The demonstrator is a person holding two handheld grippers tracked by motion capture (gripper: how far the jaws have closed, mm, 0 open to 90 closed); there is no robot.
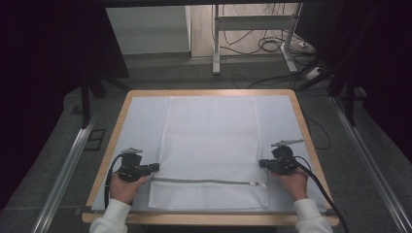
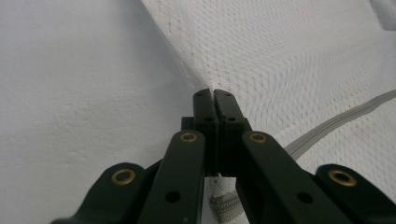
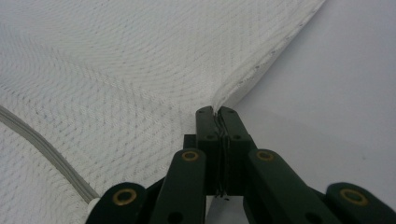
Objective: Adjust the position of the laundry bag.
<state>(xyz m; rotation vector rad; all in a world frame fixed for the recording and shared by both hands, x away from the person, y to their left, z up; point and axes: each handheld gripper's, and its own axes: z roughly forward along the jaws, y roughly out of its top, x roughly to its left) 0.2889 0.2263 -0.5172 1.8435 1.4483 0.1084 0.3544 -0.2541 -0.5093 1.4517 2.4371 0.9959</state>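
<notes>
A white mesh laundry bag [image 1: 209, 145] lies flat on the table, with a grey zipper [image 1: 204, 181] running across near its front edge. My left gripper [image 1: 156, 167] pinches the bag's left edge, its jaws closed on the mesh [image 2: 214, 91]. My right gripper [image 1: 262, 163] pinches the bag's right edge, where the fabric [image 3: 224, 95] bunches up between the closed jaws [image 3: 217, 111]. In the left gripper view the zipper [image 2: 336, 123] runs off to the right; in the right gripper view the zipper [image 3: 42, 149] runs to the left.
The bag rests on a pale sheet [image 1: 141, 121] that covers a wooden table [image 1: 116, 121]. Beyond the table's far edge stand a desk frame [image 1: 216, 43] and loose cables [image 1: 272, 46] on the floor. Metal rails [image 1: 68, 165] run along both sides.
</notes>
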